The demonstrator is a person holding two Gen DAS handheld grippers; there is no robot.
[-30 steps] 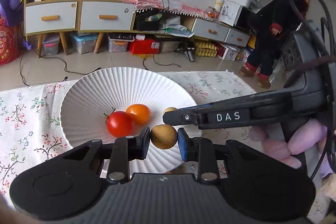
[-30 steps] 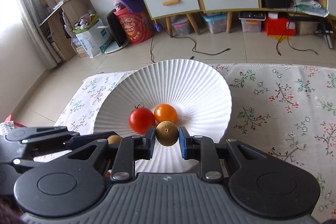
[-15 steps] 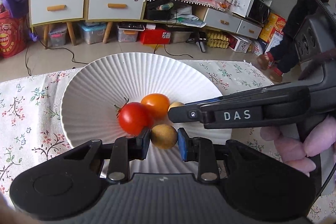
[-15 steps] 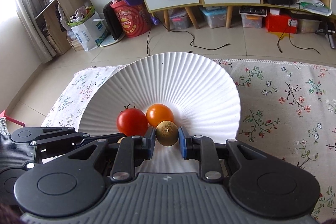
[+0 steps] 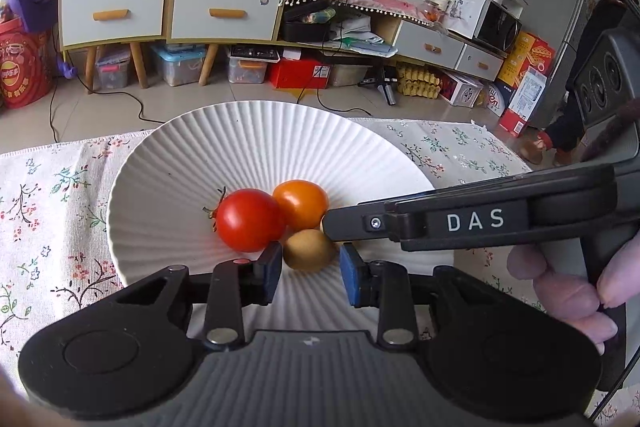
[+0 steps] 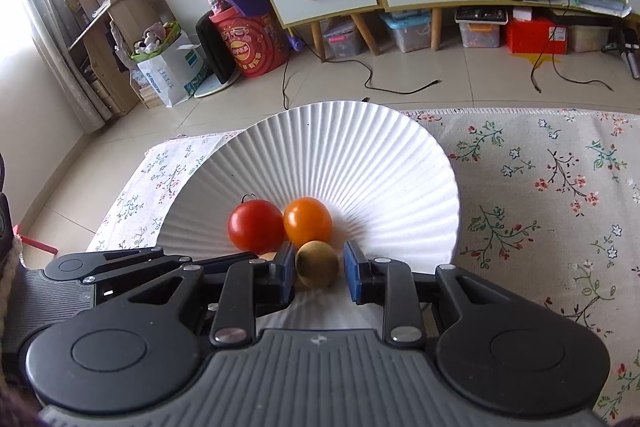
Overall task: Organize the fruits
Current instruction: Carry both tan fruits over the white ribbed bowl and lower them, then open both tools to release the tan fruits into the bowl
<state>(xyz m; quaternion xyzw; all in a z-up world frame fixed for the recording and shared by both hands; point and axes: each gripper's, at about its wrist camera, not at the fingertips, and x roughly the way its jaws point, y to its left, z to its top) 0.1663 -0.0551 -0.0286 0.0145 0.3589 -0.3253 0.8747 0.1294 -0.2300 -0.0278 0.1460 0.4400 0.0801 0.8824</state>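
My left gripper and right gripper, jaws opening, each release a brown fruit onto the ribbed plate beside the tomatoes.

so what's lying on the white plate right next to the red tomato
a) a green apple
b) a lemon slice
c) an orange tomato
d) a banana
c: on the plate an orange tomato sits right against the red tomato, with a small brown fruit just in front of them.
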